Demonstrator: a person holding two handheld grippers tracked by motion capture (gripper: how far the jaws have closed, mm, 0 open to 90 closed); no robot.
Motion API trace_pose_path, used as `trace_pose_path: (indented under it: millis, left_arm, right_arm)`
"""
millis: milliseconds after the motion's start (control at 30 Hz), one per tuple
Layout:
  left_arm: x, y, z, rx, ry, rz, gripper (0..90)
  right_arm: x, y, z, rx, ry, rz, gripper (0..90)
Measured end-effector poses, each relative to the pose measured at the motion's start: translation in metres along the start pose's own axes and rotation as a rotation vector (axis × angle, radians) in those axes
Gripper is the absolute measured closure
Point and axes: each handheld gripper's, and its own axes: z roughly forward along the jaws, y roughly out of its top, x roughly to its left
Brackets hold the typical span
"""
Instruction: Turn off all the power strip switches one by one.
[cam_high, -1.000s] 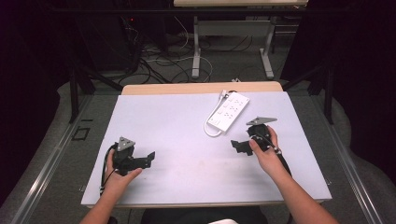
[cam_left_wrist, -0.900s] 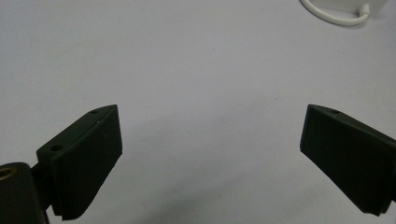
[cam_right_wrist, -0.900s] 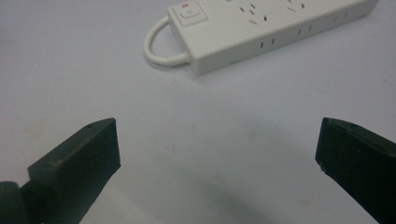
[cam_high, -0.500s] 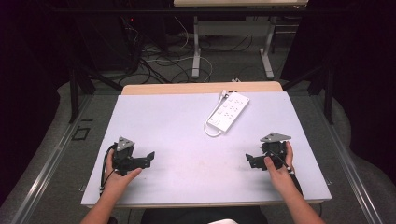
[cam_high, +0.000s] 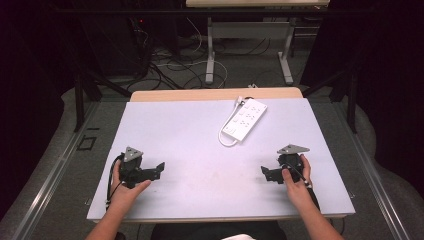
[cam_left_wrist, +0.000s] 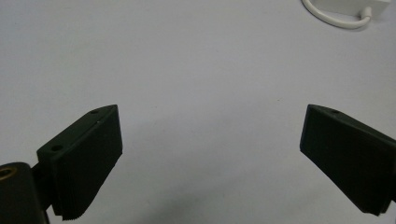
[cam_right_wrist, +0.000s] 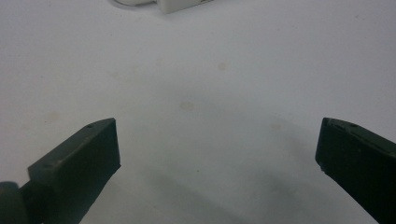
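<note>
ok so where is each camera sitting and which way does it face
High view: above the person's side, looking forward and down on the white table; both forearms, the left tongs and right tongs show.
Left gripper view: rides the left tongs, low over the table, looking along their open jaws.
Right gripper view: rides the right tongs, also low, jaws open.
Shared: all three show the white power strip, which lies at the top edge of both gripper views.
</note>
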Motion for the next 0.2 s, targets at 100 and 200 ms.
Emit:
trace_pose_path:
  millis: [100, 200]
  left_arm:
    - [-0.0001, 0.0000, 0.0004, 0.000, -0.002, -0.001, 5.6]
    - [-0.0002, -0.0003, 0.0015, -0.011, -0.001, -0.004, 5.6]
  right_arm:
    - [0.0007, -0.0006, 0.0008, 0.008, 0.008, 0.002, 0.0]
    - [-0.0001, -0.0006, 0.0005, 0.002, 0.010, 0.000, 0.0]
